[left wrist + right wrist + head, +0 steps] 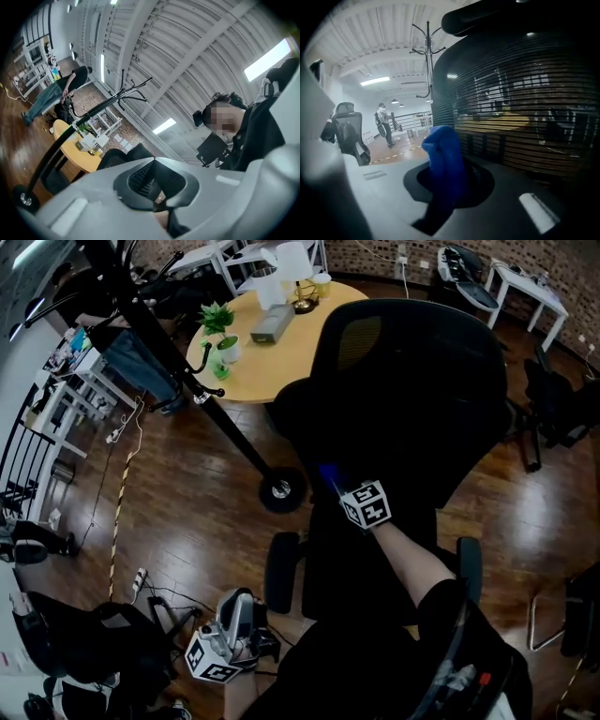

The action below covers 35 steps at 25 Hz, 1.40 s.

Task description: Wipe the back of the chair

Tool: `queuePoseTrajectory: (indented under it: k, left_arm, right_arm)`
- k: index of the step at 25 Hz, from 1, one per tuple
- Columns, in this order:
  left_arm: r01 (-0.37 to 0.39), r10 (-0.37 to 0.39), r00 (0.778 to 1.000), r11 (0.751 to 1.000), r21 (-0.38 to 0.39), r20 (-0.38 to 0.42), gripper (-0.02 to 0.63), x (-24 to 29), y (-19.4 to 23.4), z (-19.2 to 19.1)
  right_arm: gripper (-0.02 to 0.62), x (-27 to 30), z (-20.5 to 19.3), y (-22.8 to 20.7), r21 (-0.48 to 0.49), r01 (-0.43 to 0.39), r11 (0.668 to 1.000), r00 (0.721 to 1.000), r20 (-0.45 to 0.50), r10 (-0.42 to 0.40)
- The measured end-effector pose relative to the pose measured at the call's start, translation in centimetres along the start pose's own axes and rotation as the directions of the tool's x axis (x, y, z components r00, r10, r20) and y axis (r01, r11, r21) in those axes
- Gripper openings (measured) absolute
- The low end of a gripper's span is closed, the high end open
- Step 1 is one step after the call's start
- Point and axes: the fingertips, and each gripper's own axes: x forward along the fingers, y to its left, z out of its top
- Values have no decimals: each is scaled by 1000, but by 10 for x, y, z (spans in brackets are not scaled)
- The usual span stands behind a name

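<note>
The black office chair (412, 399) stands in front of me with its mesh back (520, 108) facing me. My right gripper (336, 482) is at the left side of that back, shut on a bunched blue cloth (443, 159). The blue cloth (328, 472) lies against or very close to the mesh. My left gripper (236, 624) hangs low at my left side, away from the chair and tilted up toward the ceiling. In the left gripper view that gripper (159, 199) has its jaws together with nothing between them.
A round yellow table (281, 357) with a potted plant (220, 329) and boxes stands beyond the chair. A black coat stand (178, 371) leans across the left, its base (281, 490) near the chair. Another black chair (562, 399) is at right. A cable (120, 502) runs along the floor.
</note>
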Motion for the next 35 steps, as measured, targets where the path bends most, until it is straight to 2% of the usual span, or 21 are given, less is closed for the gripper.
queuePoseTrajectory:
  k: [4,8,10,14,17,20,23,26,28,31,33,35]
  left_arm:
    - [104,-107,992,993,-50,-64,2,36,-4,-21]
    - [203,-217,968,972,-116,-124,2,76,-11,-49]
    - [250,-271,951,957,-147,-148,2,93,-22,-64]
    - [322,-358,914,927,-195,-192,2,119,-41,-92]
    - [342,-386,897,915,-215,-217,2,130,-50,-104]
    - [349,-396,891,910,-223,-222,2,136,-55,-107]
    - [345,-389,896,914,-214,-217,2,135,-55,-106]
    - [329,-369,906,922,-202,-209,2,127,-49,-104]
    - [308,-345,919,931,-195,-194,2,121,-44,-99]
    - [263,-292,942,949,-175,-165,2,109,-41,-87]
    - [220,-241,960,964,-150,-140,2,96,-37,-77]
    - [169,-184,976,978,-124,-113,2,79,-28,-66]
  right_arm:
    - [35,-46,-18,-44,15,82,997,997,6,-82]
    - [35,-108,-41,-107,81,233,969,972,-4,-233]
    - [35,-147,-61,-144,121,324,938,946,-25,-323]
    - [35,-224,-100,-213,211,495,843,869,-90,-487]
    - [35,-256,-113,-235,228,552,802,834,-118,-540]
    - [35,-267,-114,-239,245,573,782,818,-120,-562]
    - [35,-266,-110,-229,262,565,782,822,-101,-560]
    - [35,-242,-100,-192,243,512,824,856,-66,-513]
    - [35,-209,-87,-154,216,426,879,903,-37,-428]
    - [35,-153,-66,-87,167,244,955,970,-18,-244]
    - [35,-115,-59,-43,128,126,984,992,-29,-124]
    - [35,-78,-58,-6,90,37,995,998,-52,-33]
